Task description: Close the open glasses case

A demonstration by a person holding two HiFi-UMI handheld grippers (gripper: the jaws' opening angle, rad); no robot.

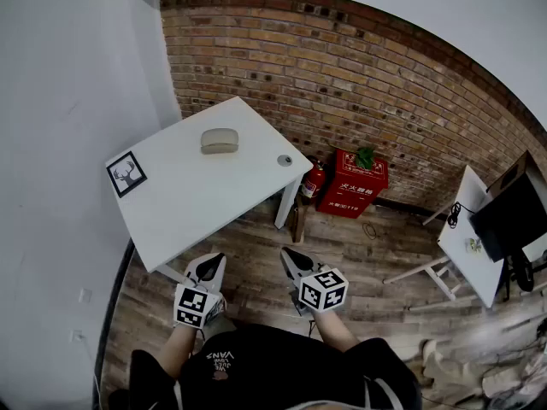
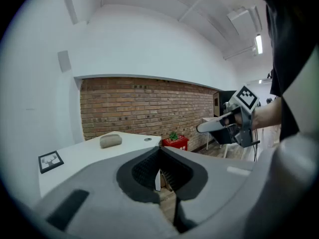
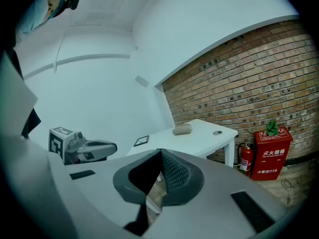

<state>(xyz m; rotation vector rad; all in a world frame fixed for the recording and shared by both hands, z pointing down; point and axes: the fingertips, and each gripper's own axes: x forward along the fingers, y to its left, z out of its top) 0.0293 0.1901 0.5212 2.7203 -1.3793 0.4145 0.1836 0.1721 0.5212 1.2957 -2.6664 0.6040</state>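
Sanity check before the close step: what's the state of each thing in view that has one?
glasses case: on the white table, lid looks down; too small to tell if fully shut.
left gripper: shut, empty, short of the table.
right gripper: shut, empty, short of the table.
picture frame: lying flat near the table's corner.
fire extinguisher: upright on the floor.
monitor: screen dark.
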